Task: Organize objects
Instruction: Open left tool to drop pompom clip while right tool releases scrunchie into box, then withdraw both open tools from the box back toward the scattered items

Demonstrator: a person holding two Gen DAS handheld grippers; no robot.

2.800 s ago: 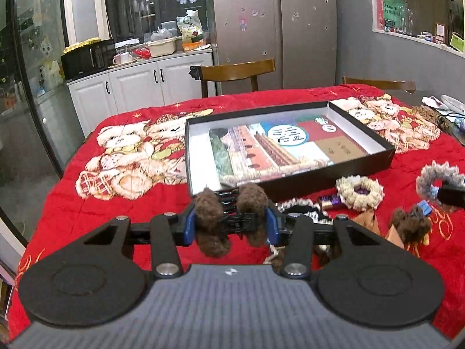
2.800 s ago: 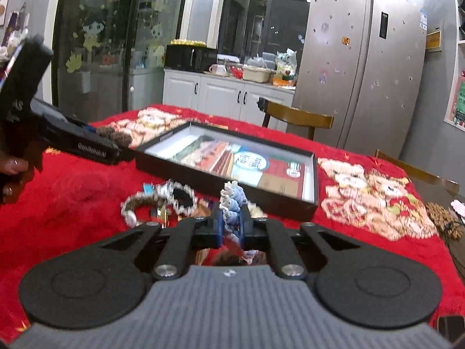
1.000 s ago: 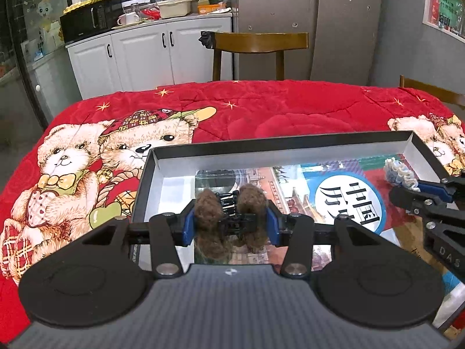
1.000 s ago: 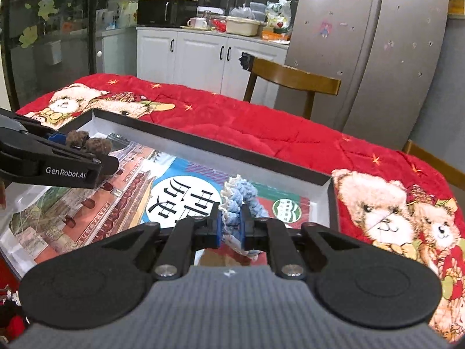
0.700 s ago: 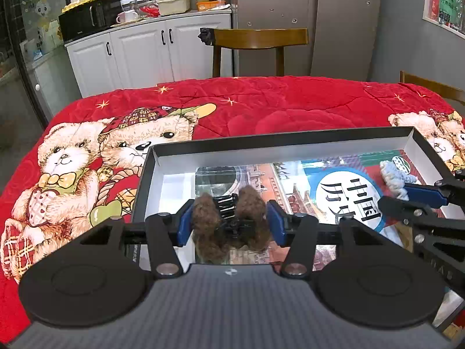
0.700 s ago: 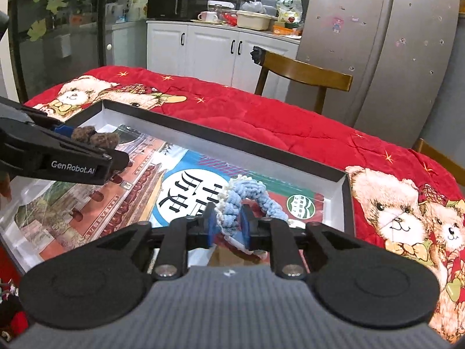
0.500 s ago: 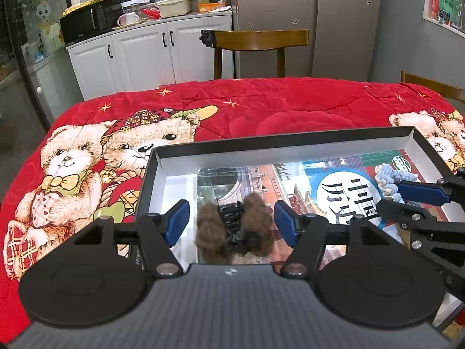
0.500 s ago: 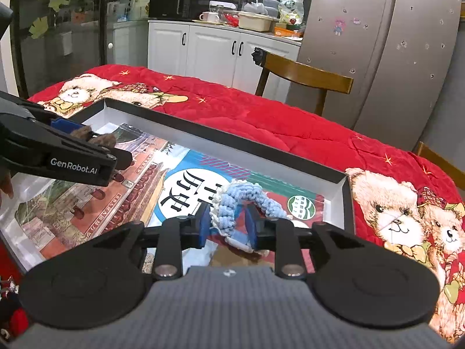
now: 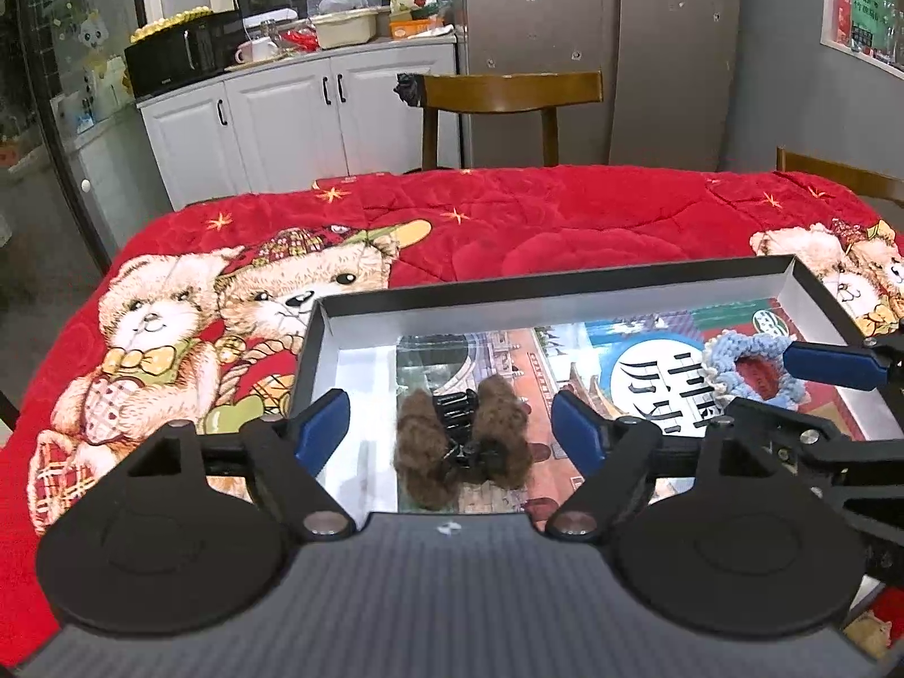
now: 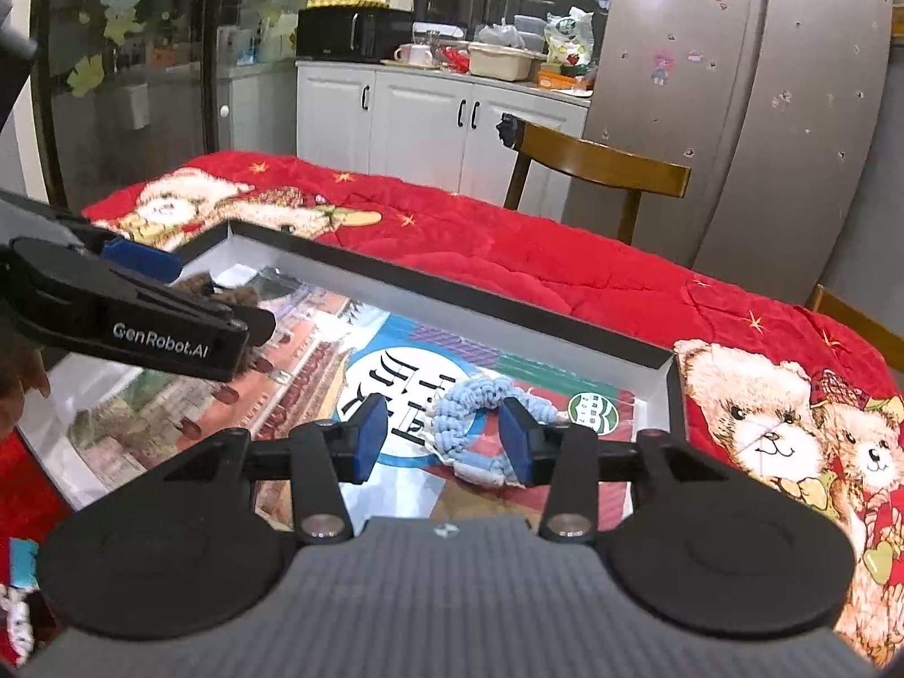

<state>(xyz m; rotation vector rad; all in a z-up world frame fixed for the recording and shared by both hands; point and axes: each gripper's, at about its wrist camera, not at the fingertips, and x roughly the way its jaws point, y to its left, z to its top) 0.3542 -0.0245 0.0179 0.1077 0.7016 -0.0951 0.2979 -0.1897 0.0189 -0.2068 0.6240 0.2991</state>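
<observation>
Left claw (image 9: pixel 451 426): jaws apart, having just been opening; the brown furry hair clip (image 9: pixel 463 446) lies loose between the blue pads (image 9: pixel 576 432), touching neither.
Right claw (image 10: pixel 444 443): jaws apart, also just opening; the blue crocheted hair ring (image 10: pixel 480 424) lies between them, and whether the right pad (image 10: pixel 517 446) still brushes it I cannot tell.
Hair clip: on the printed picture at the left of the box floor.
Hair ring: toward the right end of the box, well apart from the clip.
Box (image 9: pixel 565 296): shallow, black rim, white inner walls, on the red teddy-bear blanket (image 9: pixel 480 220).
Far side: wooden chair (image 9: pixel 508 99), white cabinets (image 9: pixel 294 118), grey fridge (image 9: pixel 610 51).
</observation>
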